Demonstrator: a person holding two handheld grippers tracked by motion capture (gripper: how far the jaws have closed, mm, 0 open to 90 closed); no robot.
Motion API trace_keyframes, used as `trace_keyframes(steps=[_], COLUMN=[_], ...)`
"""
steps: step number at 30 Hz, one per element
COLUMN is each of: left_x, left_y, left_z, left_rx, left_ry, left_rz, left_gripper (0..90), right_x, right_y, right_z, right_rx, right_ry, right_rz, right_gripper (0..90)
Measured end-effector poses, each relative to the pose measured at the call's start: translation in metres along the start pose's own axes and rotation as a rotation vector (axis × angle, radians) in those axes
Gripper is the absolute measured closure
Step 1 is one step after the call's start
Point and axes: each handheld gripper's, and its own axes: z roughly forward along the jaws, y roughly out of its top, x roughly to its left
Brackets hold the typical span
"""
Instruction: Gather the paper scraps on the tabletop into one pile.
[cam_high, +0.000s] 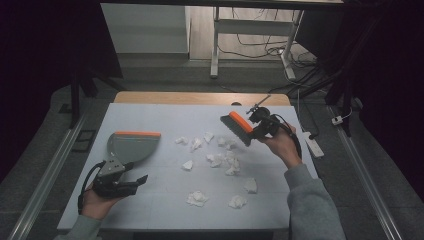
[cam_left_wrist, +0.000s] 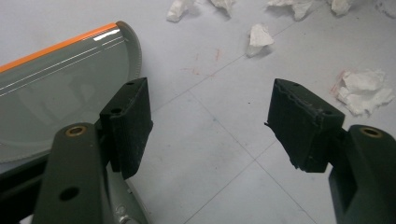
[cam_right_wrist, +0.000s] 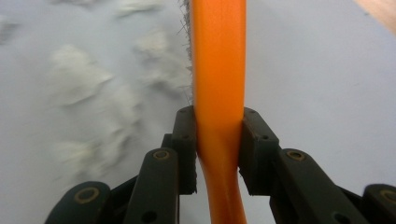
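Brush: orange-backed hand brush with dark bristles (cam_high: 237, 127), held above the table's far right part. Long axis slants from its handle end at the right gripper out toward the far left; bristles face down and toward the table's left edge. In the right gripper view the orange back (cam_right_wrist: 218, 70) runs straight away from the jaws, bristles on its left side.

Right gripper: black two-jaw gripper (cam_high: 263, 125), jaws clamped on the brush's narrow orange handle, one pad on each side. The right hand (cam_high: 281, 145) holds it raised, with the grey-sleeved forearm (cam_high: 312, 200) coming in over the near right corner.

Dustpan: grey plastic dustpan with an orange lip (cam_high: 131, 145), flat on the table near the left edge. Its lip points at the far edge, its handle at the near left corner.

Left gripper: black two-jaw gripper (cam_high: 122, 184), jaws spread wide and empty, low over the table just near-side of the dustpan. In the left gripper view the left pad (cam_left_wrist: 128, 122) sits beside the pan's curved rim; contact cannot be told. The left hand (cam_high: 97, 200) grips it from the near edge.

Paper: crumpled white paper scraps (cam_high: 220, 159) scattered over the table's middle, between dustpan and brush; several lie just below the bristles, others toward the near edge (cam_high: 197, 198).

Table: pale grey tabletop (cam_high: 165, 117), with a wood strip along the far edge.
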Motion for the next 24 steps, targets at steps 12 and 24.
trace_keyframes(steps=[12,24], left_x=[0.004,0.004], left_y=[-0.002,-0.002], left_z=[0.001,0.000], left_rx=[-0.006,-0.013], left_ry=[-0.011,-0.019], left_rz=[-0.008,-0.015], left_gripper=[31.8,31.8], right_x=[0.017,0.060], right_y=[0.030,0.012], right_z=[0.040,0.012], right_rx=[0.147,0.131], right_ry=[0.025,0.147], right_rz=[-0.140,-0.261], right_gripper=[70.4,70.3])
